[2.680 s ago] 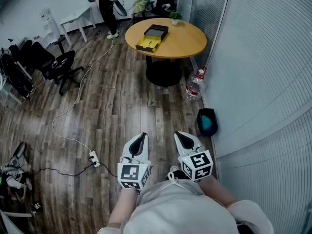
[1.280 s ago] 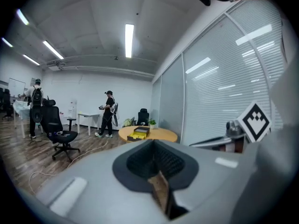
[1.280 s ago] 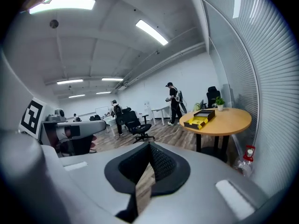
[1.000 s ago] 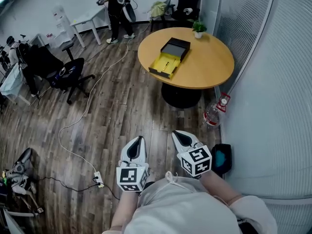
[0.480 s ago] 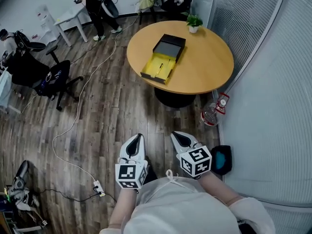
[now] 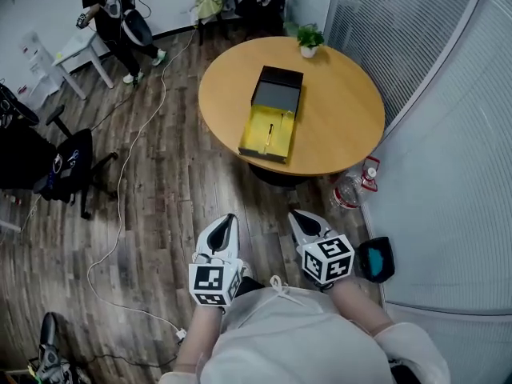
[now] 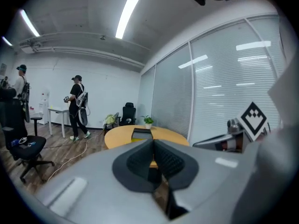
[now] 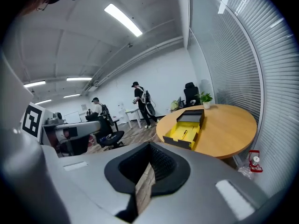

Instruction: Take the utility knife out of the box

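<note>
An open box [image 6: 270, 131] with a yellow inside lies on the round wooden table [image 6: 348, 110], its black lid [image 6: 278, 93] lying just behind it. A slim utility knife [image 6: 270, 134] rests in the yellow tray, also seen in the right gripper view as the knife [image 8: 185, 134]. My left gripper [image 6: 230, 219] and right gripper [image 6: 297, 215] hang side by side over the floor, well short of the table. Both point toward the table, shut and with nothing in them. In the left gripper view the box [image 7: 141, 134] is small and far off beyond the shut left gripper [image 7: 153, 142].
A potted plant [image 6: 309, 38] stands at the table's far edge. A water bottle [image 6: 353, 186] and a teal bin [image 6: 376, 259] sit on the floor by the blinds wall on the right. An office chair [image 6: 66, 165], a floor cable [image 6: 120, 206] and a person [image 6: 112, 10] are on the left.
The table and box have come nearer and lower in the head view as the person walks toward them. Both grippers stay shut, side by side.
</note>
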Motion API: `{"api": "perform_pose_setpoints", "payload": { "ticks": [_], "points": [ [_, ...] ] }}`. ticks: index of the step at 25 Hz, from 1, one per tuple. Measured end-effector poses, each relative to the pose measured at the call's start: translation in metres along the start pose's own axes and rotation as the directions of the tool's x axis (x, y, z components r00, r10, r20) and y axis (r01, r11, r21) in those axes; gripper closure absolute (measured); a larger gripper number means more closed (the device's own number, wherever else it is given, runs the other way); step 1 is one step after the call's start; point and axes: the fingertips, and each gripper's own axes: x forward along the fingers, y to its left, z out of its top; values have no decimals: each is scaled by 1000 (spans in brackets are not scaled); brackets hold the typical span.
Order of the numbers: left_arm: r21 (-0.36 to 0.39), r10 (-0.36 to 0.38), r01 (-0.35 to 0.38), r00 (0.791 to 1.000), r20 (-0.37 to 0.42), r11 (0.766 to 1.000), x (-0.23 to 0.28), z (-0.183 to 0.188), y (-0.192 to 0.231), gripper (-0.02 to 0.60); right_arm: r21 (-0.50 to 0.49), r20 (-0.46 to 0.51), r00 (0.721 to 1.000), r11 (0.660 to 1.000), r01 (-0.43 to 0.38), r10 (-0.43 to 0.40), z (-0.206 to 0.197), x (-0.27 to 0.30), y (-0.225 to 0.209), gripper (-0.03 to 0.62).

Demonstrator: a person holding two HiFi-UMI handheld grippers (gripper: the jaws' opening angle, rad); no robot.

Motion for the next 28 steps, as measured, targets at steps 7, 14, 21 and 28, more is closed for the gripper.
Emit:
{"api": "perform_pose_setpoints", "payload": {
  "ticks": [7, 14, 21, 28],
  "points": [
    [-23, -65, 65, 998, -2, 998, 33, 16, 92, 575, 34, 6, 997, 996, 81, -82, 32, 78, 25, 597],
    [-44, -112, 111, 993, -20, 993, 71, 19, 141, 575, 34, -32, 993, 992, 119, -118, 47, 136, 29, 597],
    [-27, -147, 146, 987, -67, 989, 161, 20, 169, 575, 51, -61, 990, 990, 129, -126, 66, 208, -20, 597],
    [-5, -222, 223, 967, -127, 975, 278, 35, 183, 575, 122, -97, 975, 970, 212, -201, 97, 275, -105, 597]
  ]
}}
